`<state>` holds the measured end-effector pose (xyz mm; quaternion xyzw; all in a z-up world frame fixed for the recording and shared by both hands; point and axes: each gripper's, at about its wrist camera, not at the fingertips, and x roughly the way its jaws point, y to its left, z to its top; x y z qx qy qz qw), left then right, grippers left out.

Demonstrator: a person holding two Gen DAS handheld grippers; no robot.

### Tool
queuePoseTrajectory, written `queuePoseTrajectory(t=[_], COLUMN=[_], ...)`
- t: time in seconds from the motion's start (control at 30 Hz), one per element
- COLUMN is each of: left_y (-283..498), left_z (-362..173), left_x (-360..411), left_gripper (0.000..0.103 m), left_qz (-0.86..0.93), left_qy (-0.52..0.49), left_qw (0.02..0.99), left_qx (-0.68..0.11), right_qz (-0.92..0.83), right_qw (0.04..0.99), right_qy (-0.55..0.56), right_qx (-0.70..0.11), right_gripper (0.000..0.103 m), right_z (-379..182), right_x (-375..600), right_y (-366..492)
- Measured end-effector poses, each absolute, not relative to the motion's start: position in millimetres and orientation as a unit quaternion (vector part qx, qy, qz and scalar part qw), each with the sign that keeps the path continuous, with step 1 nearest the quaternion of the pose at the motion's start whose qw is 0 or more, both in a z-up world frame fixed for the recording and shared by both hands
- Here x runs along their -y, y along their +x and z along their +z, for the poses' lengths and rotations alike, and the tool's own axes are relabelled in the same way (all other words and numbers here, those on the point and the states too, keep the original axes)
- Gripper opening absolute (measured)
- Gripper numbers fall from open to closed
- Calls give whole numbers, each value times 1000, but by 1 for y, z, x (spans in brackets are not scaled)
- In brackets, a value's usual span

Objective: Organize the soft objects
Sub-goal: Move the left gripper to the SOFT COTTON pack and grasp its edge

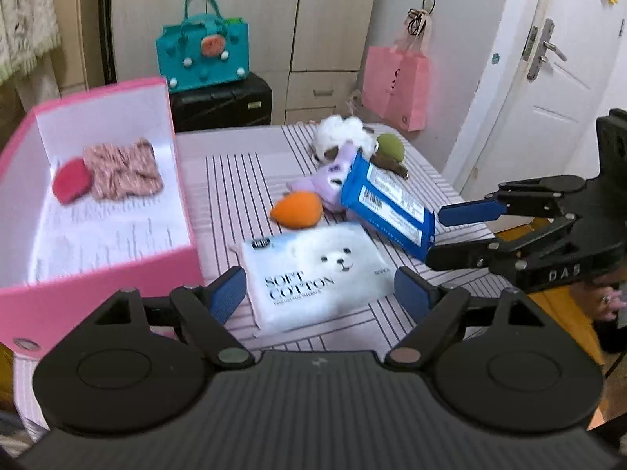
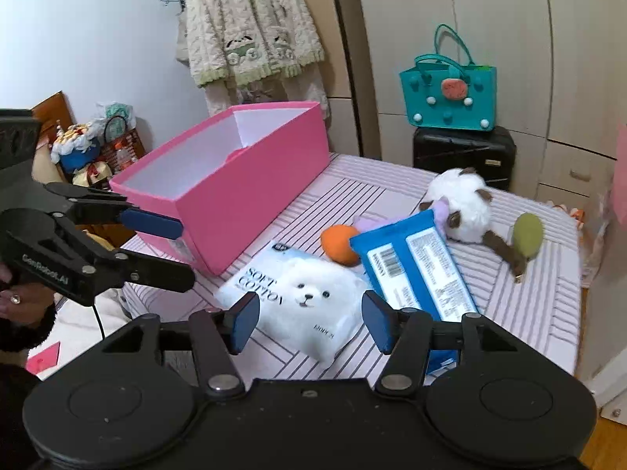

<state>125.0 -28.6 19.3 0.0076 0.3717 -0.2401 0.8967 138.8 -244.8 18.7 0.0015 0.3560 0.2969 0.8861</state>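
Observation:
A pink box (image 1: 98, 297) (image 2: 250, 192) stands at the left of the striped table; a red pad (image 1: 71, 181) and a pink cloth (image 1: 121, 174) lie inside it. A white "Soft Cotton" pack (image 1: 313, 274) (image 2: 298, 293) lies in front of my open, empty left gripper (image 1: 317, 293). A blue pack (image 1: 388, 207) (image 2: 415, 270) leans on a purple plush (image 1: 325, 184). An orange plush (image 1: 296, 209) (image 2: 339, 244), a white plush (image 1: 343, 137) (image 2: 462, 203) and a green-and-brown toy (image 1: 390, 150) (image 2: 525, 237) lie nearby. My right gripper (image 2: 311, 321) (image 1: 435, 231) is open, next to the blue pack's near end.
A teal bag (image 1: 202, 51) (image 2: 448, 94) sits on a black suitcase (image 1: 223, 105) behind the table. A pink paper bag (image 1: 395, 82) hangs by the white door (image 1: 548, 78). A cardigan (image 2: 250, 27) hangs on the wall.

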Motion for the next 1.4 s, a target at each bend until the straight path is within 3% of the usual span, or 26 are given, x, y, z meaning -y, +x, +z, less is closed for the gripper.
queuePoseTrajectory(t=[0.37,0.57,0.67,0.77,0.83,0.97,1.13,1.23,1.3,1.4], left_y=[128,133,136,140,141,144,145,143,141,139], left_z=[-34,-43,-47,-53,-54,-55,-61,-61,-59,-57], left_x=[38,39,36,32,29,20,21,20,17,12], left_gripper=[81,80,80,79,73,71,45,34,32,31], left_qz=[-176,-166,-163,-160,-155,-156,-148,-145,-152,-162], left_qy=[-52,-71,-96,-117,-120,-133,-124,-121,-124,-141], left_qw=[912,916,915,911,912,905,900,901,897,886], left_qx=[-367,-358,-355,-362,-361,-373,-390,-391,-395,-411], right_qz=[268,269,269,274,279,278,273,271,271,263], right_qw=[891,898,899,894,890,884,883,878,873,877], right_qy=[33,14,6,10,17,38,41,69,88,76], right_qx=[-365,-347,-345,-355,-361,-373,-379,-387,-395,-396], right_gripper=[69,76,88,88,87,87,87,76,61,52], right_z=[-23,-30,-33,-35,-36,-36,-40,-43,-44,-39], right_x=[242,236,234,232,231,231,225,229,232,232], right_y=[147,144,146,148,149,148,147,149,149,143])
